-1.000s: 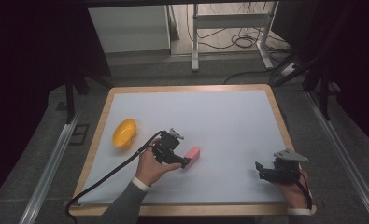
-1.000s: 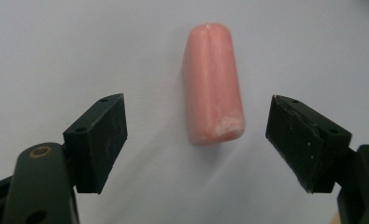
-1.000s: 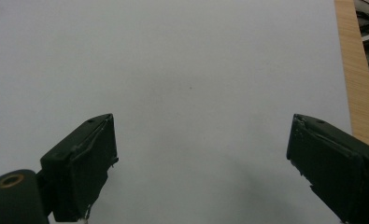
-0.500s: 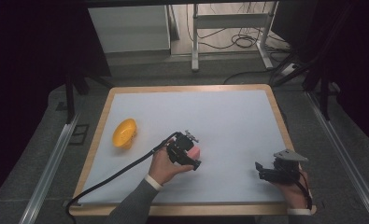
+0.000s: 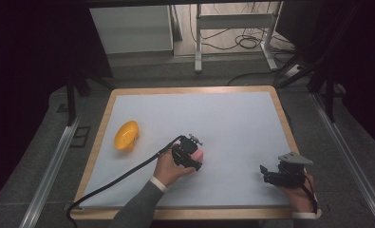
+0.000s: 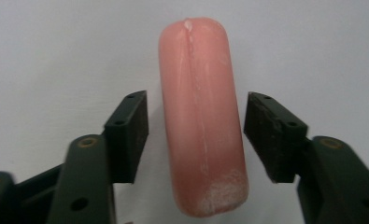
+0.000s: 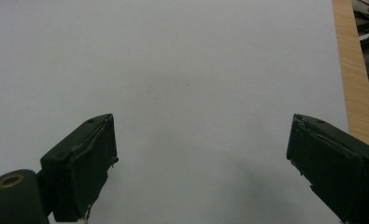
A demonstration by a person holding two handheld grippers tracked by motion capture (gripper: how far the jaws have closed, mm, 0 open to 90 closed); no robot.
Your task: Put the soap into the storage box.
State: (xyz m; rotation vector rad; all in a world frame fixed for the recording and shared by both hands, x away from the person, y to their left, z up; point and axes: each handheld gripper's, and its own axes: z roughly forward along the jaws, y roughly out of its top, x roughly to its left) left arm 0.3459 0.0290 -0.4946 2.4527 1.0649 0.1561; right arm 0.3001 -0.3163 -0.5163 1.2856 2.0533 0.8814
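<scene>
One smooth pink sausage-shaped piece point(image 6: 202, 116) lay on the white mat point(image 5: 232, 118), w/ the left gripper point(image 6: 196, 135) astride it: jaws had just been closing, about half open, a thin gap each side, no grip yet. One yellow plastic bowl point(image 5: 126, 136) sat well apart, tipped. Right gripper point(image 7: 201, 163) gaped wide, w/ nothing between.

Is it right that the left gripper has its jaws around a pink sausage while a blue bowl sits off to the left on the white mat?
Not quite: the bowl is yellow, as the high view shows. The left gripper does have the pink sausage between its jaws, which have just been closing.
</scene>
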